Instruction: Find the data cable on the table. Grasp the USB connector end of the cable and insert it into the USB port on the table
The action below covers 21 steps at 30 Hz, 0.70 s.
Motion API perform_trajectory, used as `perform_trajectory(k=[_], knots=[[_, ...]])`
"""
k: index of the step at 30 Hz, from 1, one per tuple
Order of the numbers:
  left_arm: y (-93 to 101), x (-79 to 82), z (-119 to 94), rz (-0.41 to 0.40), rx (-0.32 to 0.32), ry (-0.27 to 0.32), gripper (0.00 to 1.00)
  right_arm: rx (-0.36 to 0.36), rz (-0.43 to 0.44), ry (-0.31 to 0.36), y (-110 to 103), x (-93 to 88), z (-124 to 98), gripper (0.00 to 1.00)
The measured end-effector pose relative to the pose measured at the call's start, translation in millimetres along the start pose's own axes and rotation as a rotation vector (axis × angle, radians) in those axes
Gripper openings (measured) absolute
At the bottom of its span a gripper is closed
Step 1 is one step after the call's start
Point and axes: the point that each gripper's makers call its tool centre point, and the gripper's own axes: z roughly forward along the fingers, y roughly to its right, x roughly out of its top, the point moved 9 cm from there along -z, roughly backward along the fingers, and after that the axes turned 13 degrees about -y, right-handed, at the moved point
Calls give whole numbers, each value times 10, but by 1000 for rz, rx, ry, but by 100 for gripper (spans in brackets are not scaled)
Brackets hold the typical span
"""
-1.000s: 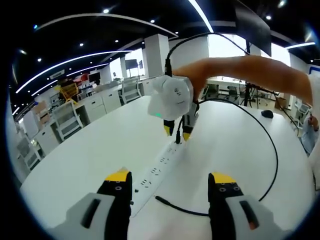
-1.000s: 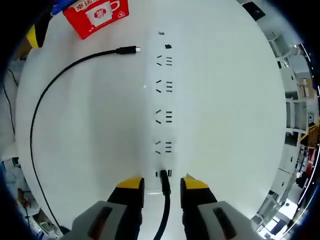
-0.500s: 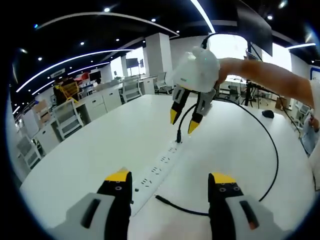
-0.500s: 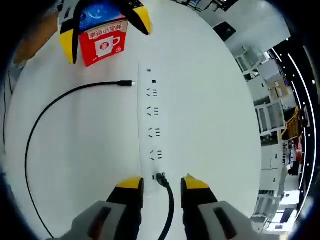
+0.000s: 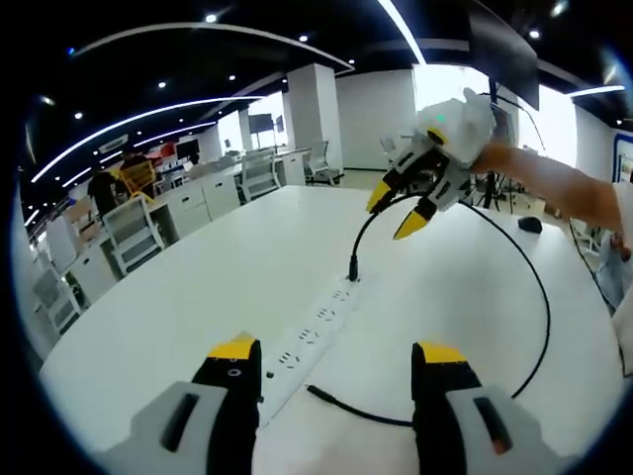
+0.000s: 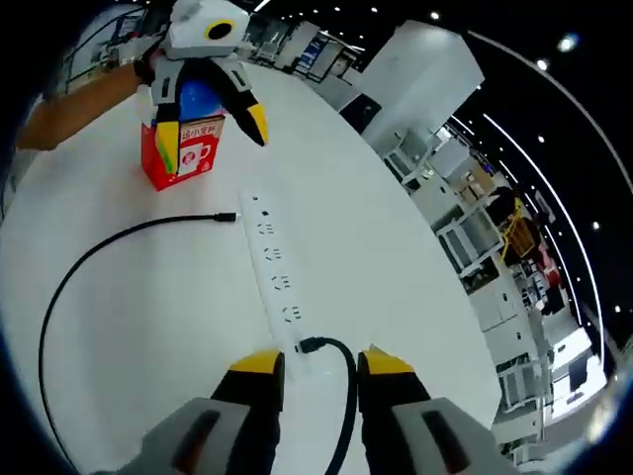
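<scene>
Jaws of the left gripper (image 5: 336, 371) stood apart at the near edge of the white table (image 5: 178, 307), holding nothing. Just beyond them lay the cable's loose small plug (image 5: 315, 394), and beside it ran the white power strip (image 5: 315, 329), its long axis leading away toward the far right. At the strip's far end the USB connector (image 5: 352, 269) stood upright in its port, and from there the black data cable (image 5: 539, 297) rose, curved off to the right and swept round in a wide loop to the loose plug. Above and to the right of the connector hung the right gripper (image 5: 404, 206), jaws parted and clear of the cable, so it was the nearer of the two to the plug.

In the right gripper view that gripper (image 6: 311, 364) was likewise open and empty, with the connector (image 6: 309, 345) just ahead between the jaw tips, seated at the strip's near end. A red carton (image 6: 176, 158) stood farther off beside the strip's other end, well clear. Judging by this, the insertion looked complete, with nothing in the way of a withdrawal.
</scene>
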Motion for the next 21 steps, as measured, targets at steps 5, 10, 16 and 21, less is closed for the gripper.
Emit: perform_trajectory(k=[5, 10, 16, 21], knots=[[8, -9, 2, 0, -1, -3, 61, -63, 139, 166, -232, -197, -329, 35], [14, -15, 3, 1, -1, -3, 61, -77, 305, 287, -510, -472, -543, 38], [25, -22, 0, 2, -1, 0, 62, -113, 413, 340, -825, -742, -697, 43], [34, -27, 0, 3, 0, 1, 62, -133, 495, 388, -1038, -822, -843, 45]])
